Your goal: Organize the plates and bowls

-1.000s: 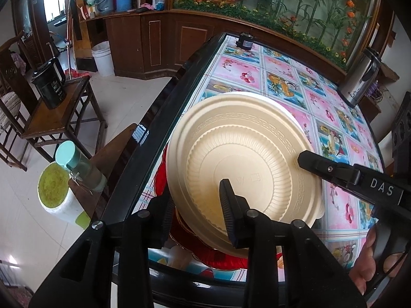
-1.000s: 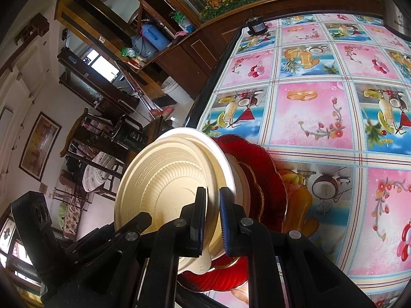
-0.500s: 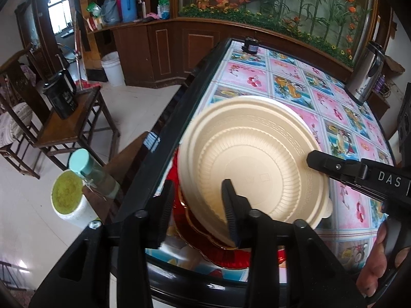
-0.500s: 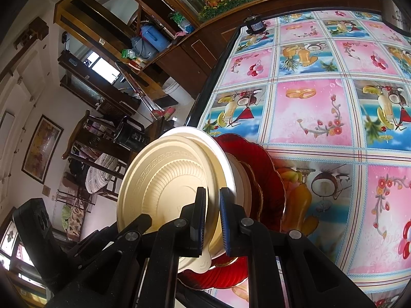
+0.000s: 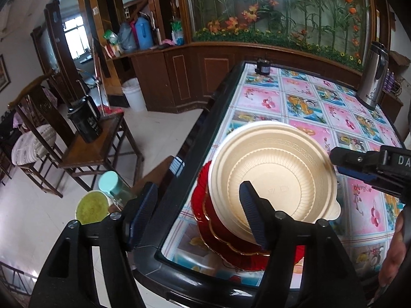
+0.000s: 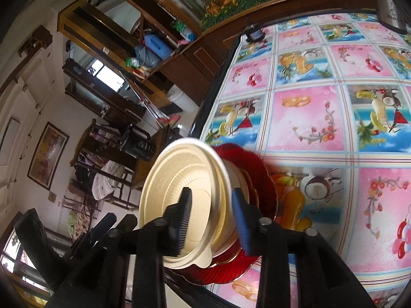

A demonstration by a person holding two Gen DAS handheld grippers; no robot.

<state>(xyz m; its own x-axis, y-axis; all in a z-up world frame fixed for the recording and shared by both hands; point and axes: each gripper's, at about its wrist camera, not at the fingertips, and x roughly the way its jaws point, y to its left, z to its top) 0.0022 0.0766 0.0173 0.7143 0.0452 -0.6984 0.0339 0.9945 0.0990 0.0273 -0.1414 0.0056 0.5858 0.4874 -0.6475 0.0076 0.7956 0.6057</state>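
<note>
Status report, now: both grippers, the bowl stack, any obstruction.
Left gripper and right gripper opening, pads off the cream bowl. Bowl sits stacked on red plates at the table corner. Nothing in the way.

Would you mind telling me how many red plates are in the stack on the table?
2 visible: a large red plate at the bottom and a smaller gold-rimmed red plate on it, both under the cream bowls near the table's corner. More may be hidden beneath the bowls.

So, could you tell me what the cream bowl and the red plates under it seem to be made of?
Cream bowl: probably moulded plastic or melamine, matte, with fine ribs and an embossed rim band. Red plates: glossy, looks translucent, scalloped gold-edged rims; glass or clear plastic, hard to tell which.
</note>
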